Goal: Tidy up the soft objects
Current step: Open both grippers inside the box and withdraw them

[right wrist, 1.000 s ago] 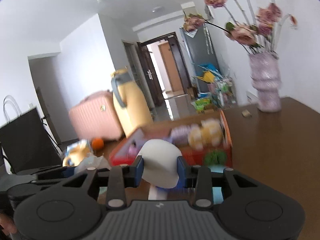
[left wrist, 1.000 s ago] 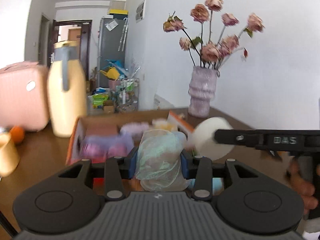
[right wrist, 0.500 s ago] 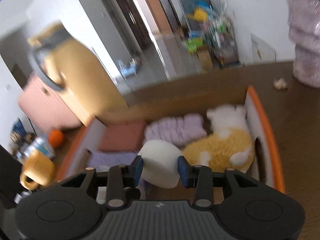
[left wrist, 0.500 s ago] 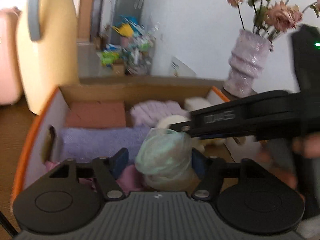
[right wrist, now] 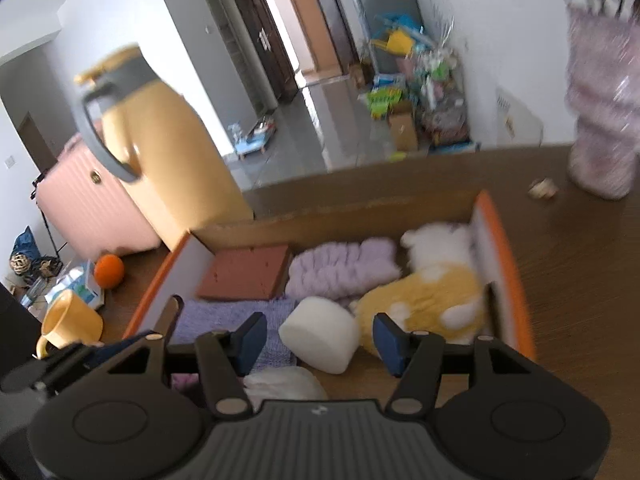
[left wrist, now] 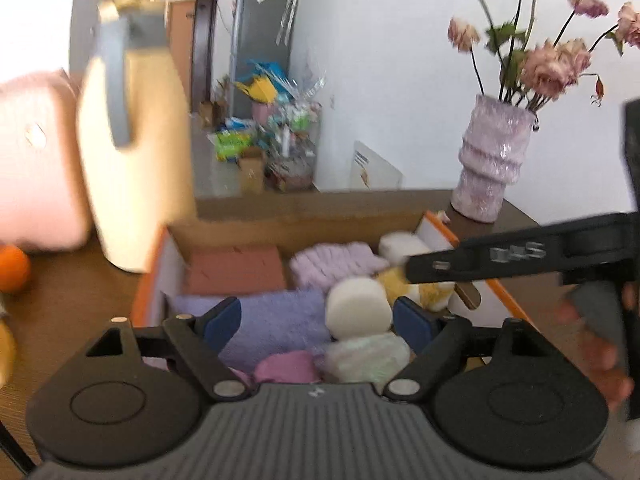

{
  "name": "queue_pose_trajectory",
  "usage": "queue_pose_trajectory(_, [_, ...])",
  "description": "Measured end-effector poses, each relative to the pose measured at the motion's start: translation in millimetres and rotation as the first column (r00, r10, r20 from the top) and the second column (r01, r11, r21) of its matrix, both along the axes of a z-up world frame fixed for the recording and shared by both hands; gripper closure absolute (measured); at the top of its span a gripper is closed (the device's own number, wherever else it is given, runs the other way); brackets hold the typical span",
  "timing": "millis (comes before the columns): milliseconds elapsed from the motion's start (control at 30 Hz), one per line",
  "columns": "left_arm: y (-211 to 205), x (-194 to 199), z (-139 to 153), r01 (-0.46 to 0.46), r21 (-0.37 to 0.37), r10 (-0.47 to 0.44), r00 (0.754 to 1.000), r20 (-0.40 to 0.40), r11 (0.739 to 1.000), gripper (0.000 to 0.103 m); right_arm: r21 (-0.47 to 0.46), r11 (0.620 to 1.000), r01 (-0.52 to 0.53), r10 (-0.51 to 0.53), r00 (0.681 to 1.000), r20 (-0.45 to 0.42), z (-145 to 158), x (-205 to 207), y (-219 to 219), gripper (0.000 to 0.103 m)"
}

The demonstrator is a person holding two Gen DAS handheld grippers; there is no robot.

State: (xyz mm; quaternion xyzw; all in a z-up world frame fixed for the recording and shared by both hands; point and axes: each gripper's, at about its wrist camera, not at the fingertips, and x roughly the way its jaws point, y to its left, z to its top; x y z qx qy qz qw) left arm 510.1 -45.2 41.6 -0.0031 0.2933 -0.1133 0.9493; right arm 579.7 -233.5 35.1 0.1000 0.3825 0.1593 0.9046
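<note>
- Left hand-held gripper (left wrist: 318, 318): jaws just opening, released; pale bundle (left wrist: 366, 356) lies in the box (right wrist: 506, 264).
- Right hand-held gripper (right wrist: 318, 340): just opening, released; white sponge (right wrist: 320, 334) between, untouched, in the box.

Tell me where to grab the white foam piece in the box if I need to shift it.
Take the white foam piece across its rounded sides, coming down from above with the right gripper, whose open jaws already flank it. It lies tilted among soft items, so the sides are free.
</note>
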Motion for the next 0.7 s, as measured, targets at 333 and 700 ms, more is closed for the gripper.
queue_pose_trajectory(333, [19.7,-95.3,98.7,-0.056,0.048,0.048,0.986,0.157,0.997,0.009,-0.116,0.993,0.029,-0.005,0.98,0.201,103.2,-118.2,-32.4,0.028])
queue_pose_trajectory(700, [30.1,-170.5,121.5,-0.082,-0.022,0.085,0.971,0.222,0.996,0.005,-0.156,0.987,0.034,0.017,0.949,0.314,147.0,-207.6,-29.8,0.025])
